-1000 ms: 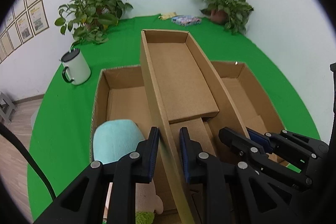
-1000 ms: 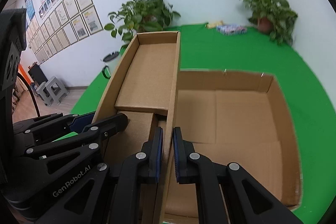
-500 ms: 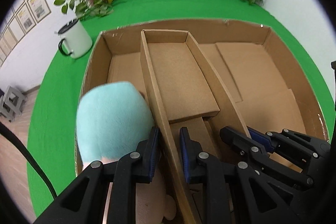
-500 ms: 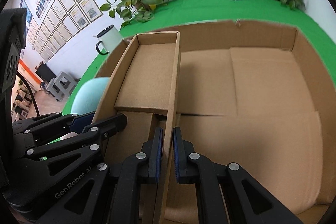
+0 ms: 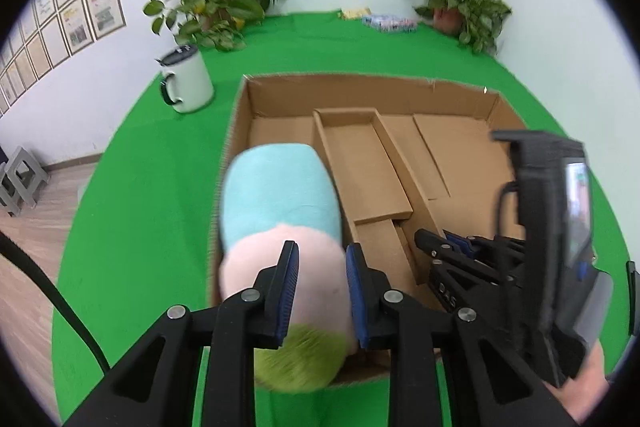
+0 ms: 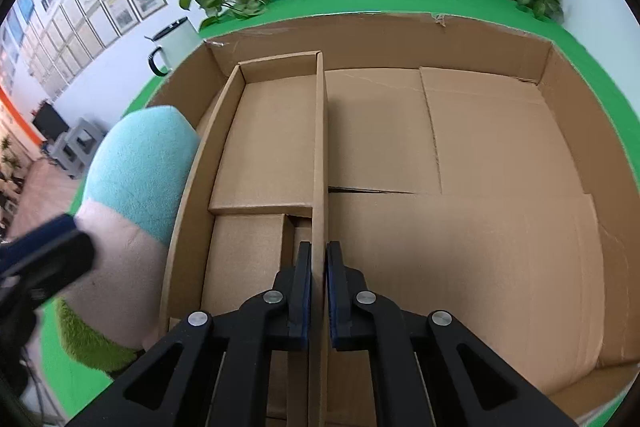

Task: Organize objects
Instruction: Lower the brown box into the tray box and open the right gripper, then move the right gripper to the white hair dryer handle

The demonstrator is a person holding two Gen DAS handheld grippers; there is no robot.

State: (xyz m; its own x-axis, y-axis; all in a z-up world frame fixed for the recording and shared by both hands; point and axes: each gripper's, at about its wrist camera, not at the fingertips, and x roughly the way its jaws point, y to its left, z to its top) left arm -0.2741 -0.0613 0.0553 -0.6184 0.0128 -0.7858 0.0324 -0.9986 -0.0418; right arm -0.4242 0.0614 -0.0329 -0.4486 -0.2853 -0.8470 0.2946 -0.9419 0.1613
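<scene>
Presently: big box [image 6: 576, 131], landmark on green cloth | small box [image 6: 276, 131] inside it, right gripper [image 6: 319, 291] pinching its wall to seat it | plush toy [image 5: 280, 211] at big box's left edge | left gripper [image 5: 322, 291] just been opening, pads not pressing the toy between them.

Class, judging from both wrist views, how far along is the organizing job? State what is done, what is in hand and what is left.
Done: the small cardboard tray sits inside the big box, beside the plush toy. In hand: the right gripper pinches the tray's wall; the left gripper, jaws just opening, straddles the toy. Left: releasing the tray; the mug is outside.
</scene>
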